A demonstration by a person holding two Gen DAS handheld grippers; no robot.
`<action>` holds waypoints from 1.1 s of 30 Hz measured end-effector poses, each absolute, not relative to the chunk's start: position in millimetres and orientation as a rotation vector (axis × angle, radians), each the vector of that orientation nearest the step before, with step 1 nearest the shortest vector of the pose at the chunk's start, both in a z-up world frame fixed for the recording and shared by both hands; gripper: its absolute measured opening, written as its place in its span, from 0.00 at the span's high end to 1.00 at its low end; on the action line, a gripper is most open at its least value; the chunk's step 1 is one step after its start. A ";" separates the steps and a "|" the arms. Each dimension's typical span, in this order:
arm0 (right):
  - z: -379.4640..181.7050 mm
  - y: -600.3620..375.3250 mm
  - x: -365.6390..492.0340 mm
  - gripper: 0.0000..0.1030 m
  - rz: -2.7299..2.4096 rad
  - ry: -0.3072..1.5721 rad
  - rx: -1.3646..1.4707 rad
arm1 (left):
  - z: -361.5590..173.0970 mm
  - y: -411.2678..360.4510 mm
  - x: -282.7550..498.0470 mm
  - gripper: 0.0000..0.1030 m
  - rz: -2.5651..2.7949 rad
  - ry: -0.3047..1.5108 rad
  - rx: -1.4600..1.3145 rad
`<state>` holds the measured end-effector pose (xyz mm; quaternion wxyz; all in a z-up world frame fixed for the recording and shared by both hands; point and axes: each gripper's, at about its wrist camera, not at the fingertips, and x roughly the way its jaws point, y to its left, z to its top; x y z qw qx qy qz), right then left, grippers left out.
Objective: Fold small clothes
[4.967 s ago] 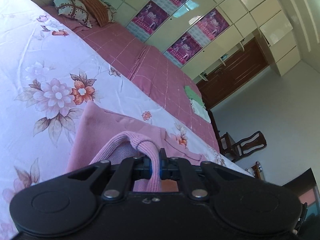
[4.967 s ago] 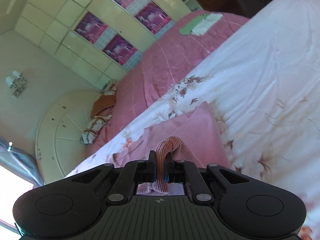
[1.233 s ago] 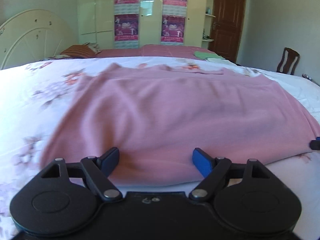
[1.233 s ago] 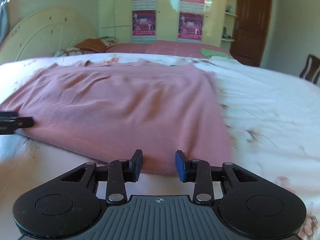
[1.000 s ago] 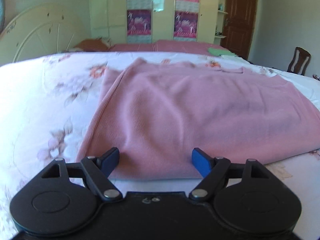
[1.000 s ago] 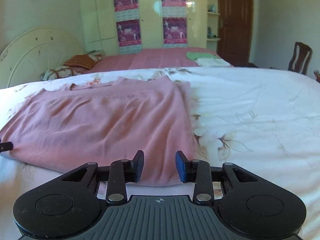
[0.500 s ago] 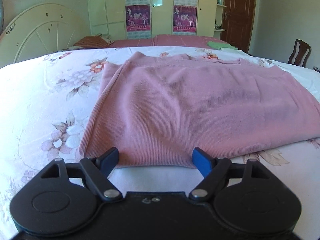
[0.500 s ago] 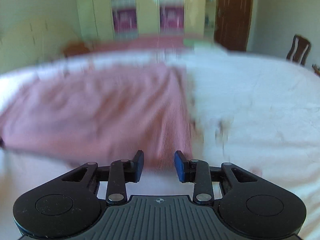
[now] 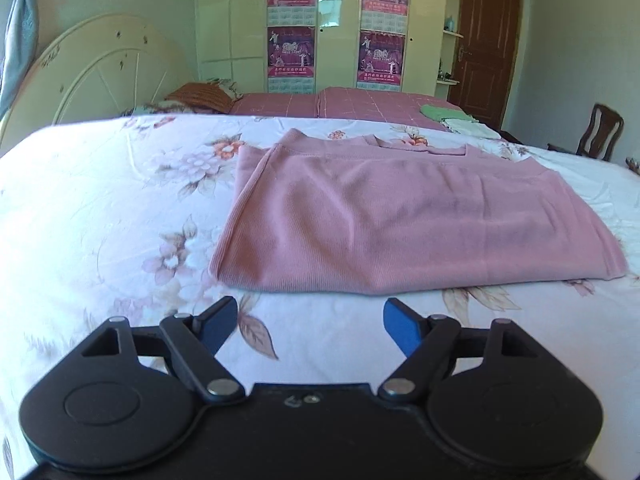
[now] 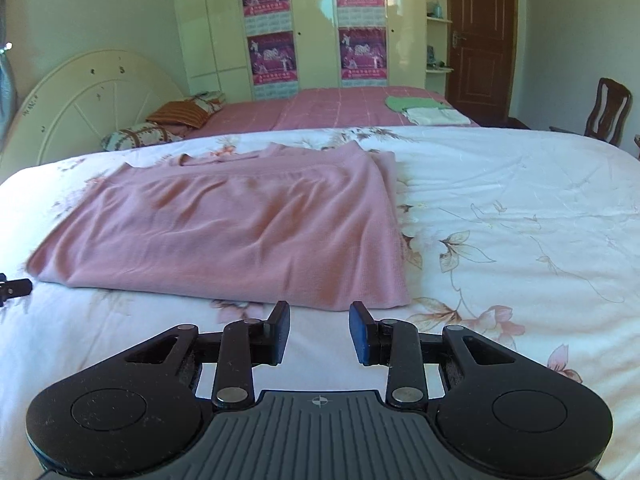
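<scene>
A pink knit garment (image 9: pixel 400 220) lies folded over flat on the floral bedsheet (image 9: pixel 100 220); its fold edge faces me. It also shows in the right wrist view (image 10: pixel 240 236). My left gripper (image 9: pixel 310 316) is open and empty, just short of the garment's near left part. My right gripper (image 10: pixel 319 326) is open and empty, just short of the garment's near right corner. A tip of the left gripper (image 10: pixel 14 286) shows at the left edge of the right wrist view.
A pink quilt (image 9: pixel 340 104) covers the far half of the bed, with folded green and white clothes (image 10: pixel 424 110) on it. Pillows (image 10: pixel 168 120) lie by the cream headboard (image 10: pixel 88 92). A wardrobe, a brown door and a wooden chair (image 10: pixel 608 106) stand behind.
Five seconds ago both grippers were shut on the garment's hem and carrying it. They have let go, and over the last second both backed away from the folded garment, toward me.
</scene>
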<state>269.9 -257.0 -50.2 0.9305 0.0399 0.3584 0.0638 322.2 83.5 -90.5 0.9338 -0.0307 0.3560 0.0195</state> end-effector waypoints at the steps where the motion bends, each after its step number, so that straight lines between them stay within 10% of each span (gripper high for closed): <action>1: -46.5 -254.2 265.2 0.68 0.141 0.726 0.085 | -91.4 89.7 318.0 0.29 0.036 0.739 -0.125; 8: -26.6 -228.9 256.1 0.68 0.227 0.692 0.075 | -130.3 145.6 311.7 0.55 0.002 0.760 -0.705; 17: -32.9 -197.8 307.1 0.68 0.234 0.686 0.078 | -162.3 173.6 373.2 0.36 0.030 0.615 -1.016; 26: -44.6 -165.2 367.0 0.68 0.245 0.697 0.127 | -180.9 185.7 406.4 0.68 0.079 0.511 -1.126; 33: -48.0 -158.5 388.4 0.68 0.243 0.698 0.130 | -179.6 174.2 378.4 0.65 0.054 0.593 -1.157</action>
